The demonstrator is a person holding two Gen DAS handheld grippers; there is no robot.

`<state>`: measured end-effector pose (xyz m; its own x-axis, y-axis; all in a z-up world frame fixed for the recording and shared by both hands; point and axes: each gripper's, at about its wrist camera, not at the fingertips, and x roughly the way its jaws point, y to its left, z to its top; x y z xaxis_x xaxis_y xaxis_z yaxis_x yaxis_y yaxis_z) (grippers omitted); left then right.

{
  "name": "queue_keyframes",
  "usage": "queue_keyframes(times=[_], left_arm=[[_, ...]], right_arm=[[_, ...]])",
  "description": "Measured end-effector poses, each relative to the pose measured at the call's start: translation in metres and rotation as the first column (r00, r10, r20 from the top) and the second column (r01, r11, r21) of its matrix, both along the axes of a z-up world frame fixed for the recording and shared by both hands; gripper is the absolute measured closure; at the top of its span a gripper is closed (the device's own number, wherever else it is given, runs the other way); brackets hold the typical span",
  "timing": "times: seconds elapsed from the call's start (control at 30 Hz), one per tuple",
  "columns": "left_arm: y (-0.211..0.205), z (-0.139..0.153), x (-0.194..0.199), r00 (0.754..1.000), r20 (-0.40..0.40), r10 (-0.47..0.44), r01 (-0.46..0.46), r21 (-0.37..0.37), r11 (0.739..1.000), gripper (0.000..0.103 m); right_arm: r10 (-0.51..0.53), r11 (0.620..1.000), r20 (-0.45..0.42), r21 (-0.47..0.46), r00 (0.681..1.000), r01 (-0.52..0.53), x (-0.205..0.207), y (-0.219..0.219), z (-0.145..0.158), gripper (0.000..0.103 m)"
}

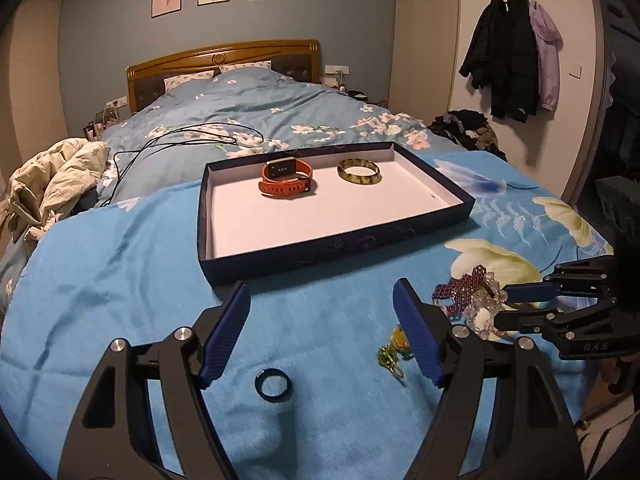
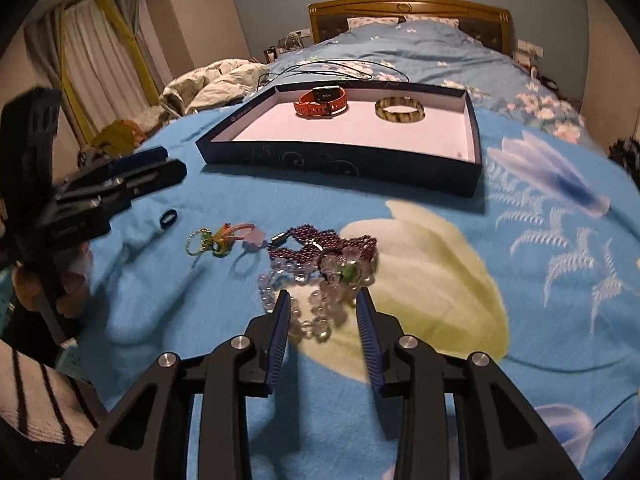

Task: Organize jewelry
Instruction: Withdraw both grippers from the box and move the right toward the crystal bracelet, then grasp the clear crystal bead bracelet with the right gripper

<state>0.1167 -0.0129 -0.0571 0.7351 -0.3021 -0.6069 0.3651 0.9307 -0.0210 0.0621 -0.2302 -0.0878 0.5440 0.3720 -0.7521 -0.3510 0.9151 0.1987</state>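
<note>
The right gripper [image 2: 322, 307] had its jaws partly apart, straddling the near loop of the clear bead bracelet [image 2: 316, 300] without visibly clamping it. To do the pick well, it should probably close on the bead strand itself, low against the blue blanket [image 2: 400, 420], and lift gently so the purple beaded bracelet [image 2: 320, 246] touching it was not dragged along. The clear bracelet lay in a loose heap, its long axis running roughly away from the gripper toward the box lid tray [image 2: 340, 160], which held the orange watch [image 2: 320, 102] and the amber bangle [image 2: 399, 109]. The left gripper [image 1: 320, 332] hung wide apart over the black ring [image 1: 274, 386], with small coloured rings [image 1: 394, 350] just beside its right finger.
</note>
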Motion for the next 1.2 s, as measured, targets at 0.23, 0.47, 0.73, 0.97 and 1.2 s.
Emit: queue_keyframes(times=[0.23, 0.47, 0.73, 0.97, 1.2], left_arm=[[0.002, -0.002, 0.001, 1.000, -0.017, 0.006, -0.006, -0.010, 1.000, 0.030], [0.004, -0.002, 0.000, 1.000, -0.015, 0.007, -0.008, -0.020, 1.000, 0.030], [0.003, -0.003, -0.001, 1.000, -0.022, 0.004, -0.005, -0.028, 1.000, 0.030], [0.002, -0.004, -0.004, 1.000, -0.025, -0.007, 0.007, -0.030, 1.000, 0.030], [0.004, -0.006, -0.006, 1.000, -0.029, -0.011, 0.010, -0.043, 0.999, 0.030]], right_arm=[[0.033, 0.996, -0.013, 0.077, 0.999, -0.032, -0.001, 0.002, -0.001, 0.093], [0.062, 0.978, 0.046, 0.195, 0.997, -0.070, -0.007, -0.007, 0.025, 0.096], [0.007, 0.948, 0.092, 0.317, 0.996, -0.036, -0.005, -0.035, 0.050, 0.096], [-0.063, 0.968, 0.144, 0.249, 0.988, 0.025, -0.003, -0.041, 0.058, 0.096], [-0.078, 0.960, 0.129, 0.279, 0.989, 0.039, 0.002, -0.048, 0.053, 0.096]])
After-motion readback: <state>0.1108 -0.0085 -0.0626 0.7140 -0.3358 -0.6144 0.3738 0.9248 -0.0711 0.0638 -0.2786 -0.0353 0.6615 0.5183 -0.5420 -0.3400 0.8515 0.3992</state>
